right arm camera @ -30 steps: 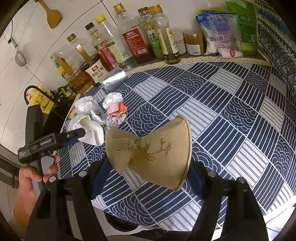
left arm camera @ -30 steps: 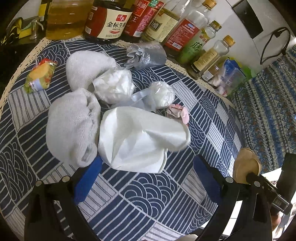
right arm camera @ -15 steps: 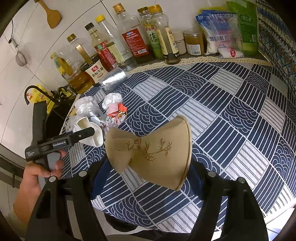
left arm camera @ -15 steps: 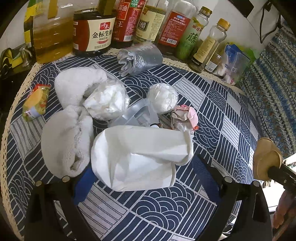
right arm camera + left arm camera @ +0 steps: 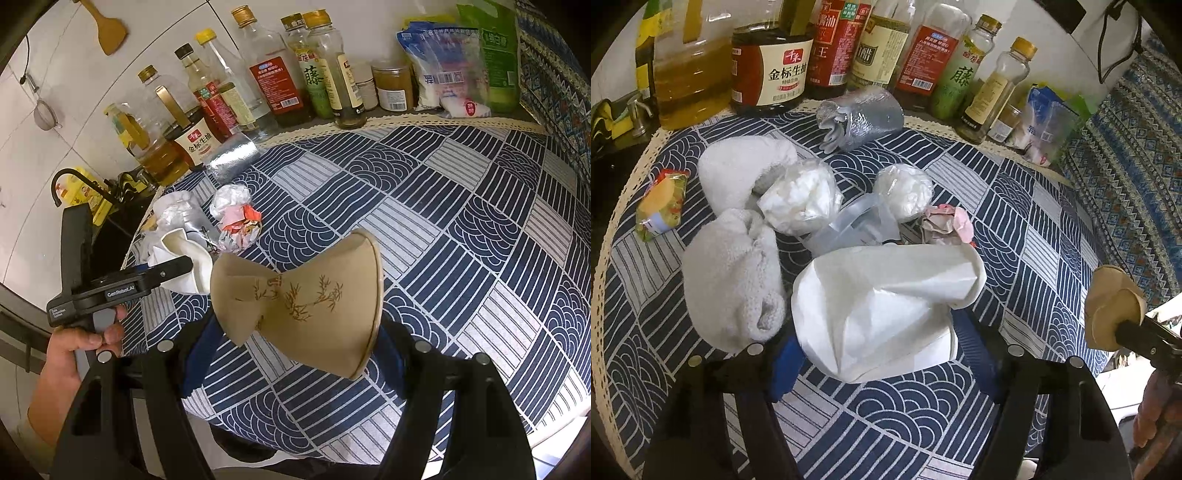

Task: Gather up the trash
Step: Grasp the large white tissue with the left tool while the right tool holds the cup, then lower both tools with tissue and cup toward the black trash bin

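A crumpled white paper cup [image 5: 886, 310] lies on the blue patterned tablecloth [image 5: 905, 410]. My left gripper [image 5: 882, 354] is closing on it, and both blue pads touch its sides. From the right wrist view, the left gripper [image 5: 166, 273] reaches over the same white cup [image 5: 192, 258]. My right gripper [image 5: 295, 332] is shut on a crushed tan paper cup [image 5: 295, 295] with a bamboo drawing, held above the table's near edge. That tan cup [image 5: 1112, 306] also shows at the right of the left wrist view.
Behind the white cup lie two white cloth bundles [image 5: 731, 288], two plastic-wrapped tissue balls [image 5: 801, 195], a clear bag [image 5: 857, 225], a pink crumpled wrapper [image 5: 945, 225], a snack packet [image 5: 661, 206] and a silvery cup [image 5: 860, 118]. Sauce and oil bottles [image 5: 783, 70] line the back edge.
The left gripper has edged towards the white cup and rolled a little, and its jaws have come in onto the cup's sides. The right gripper and tan cup have stayed still.
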{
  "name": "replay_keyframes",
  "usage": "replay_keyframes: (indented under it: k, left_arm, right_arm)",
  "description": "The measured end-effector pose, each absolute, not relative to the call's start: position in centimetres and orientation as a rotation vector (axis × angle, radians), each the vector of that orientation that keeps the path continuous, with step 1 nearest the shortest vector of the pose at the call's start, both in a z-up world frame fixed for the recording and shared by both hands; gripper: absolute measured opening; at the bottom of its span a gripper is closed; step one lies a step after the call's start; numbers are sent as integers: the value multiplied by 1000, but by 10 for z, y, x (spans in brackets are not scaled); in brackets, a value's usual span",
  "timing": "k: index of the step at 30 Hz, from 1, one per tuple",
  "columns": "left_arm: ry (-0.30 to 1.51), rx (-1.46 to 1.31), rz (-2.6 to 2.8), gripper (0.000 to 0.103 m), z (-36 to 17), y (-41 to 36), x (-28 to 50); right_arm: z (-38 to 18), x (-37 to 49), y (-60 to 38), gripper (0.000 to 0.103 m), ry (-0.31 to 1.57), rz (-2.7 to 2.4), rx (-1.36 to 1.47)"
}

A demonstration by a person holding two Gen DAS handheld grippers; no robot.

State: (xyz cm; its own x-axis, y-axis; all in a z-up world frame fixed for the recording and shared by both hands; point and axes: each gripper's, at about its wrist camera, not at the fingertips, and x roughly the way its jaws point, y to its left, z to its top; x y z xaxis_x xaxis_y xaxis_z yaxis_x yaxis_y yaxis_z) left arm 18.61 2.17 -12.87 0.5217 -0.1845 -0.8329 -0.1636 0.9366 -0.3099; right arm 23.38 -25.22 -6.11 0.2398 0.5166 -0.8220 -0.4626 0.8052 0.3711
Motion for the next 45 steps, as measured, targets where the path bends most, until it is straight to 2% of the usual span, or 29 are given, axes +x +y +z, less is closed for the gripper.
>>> replay_keyframes:
  k: [21, 45]
  left_arm:
    - [992, -427, -12, 72, -106, 19, 105]
    - [972, -550, 151, 72, -112, 67, -45]
  right_arm:
    - [-62, 197, -210, 74, 1156, 784, -3]
    - [-69, 87, -121, 74, 1189, 1012, -138]
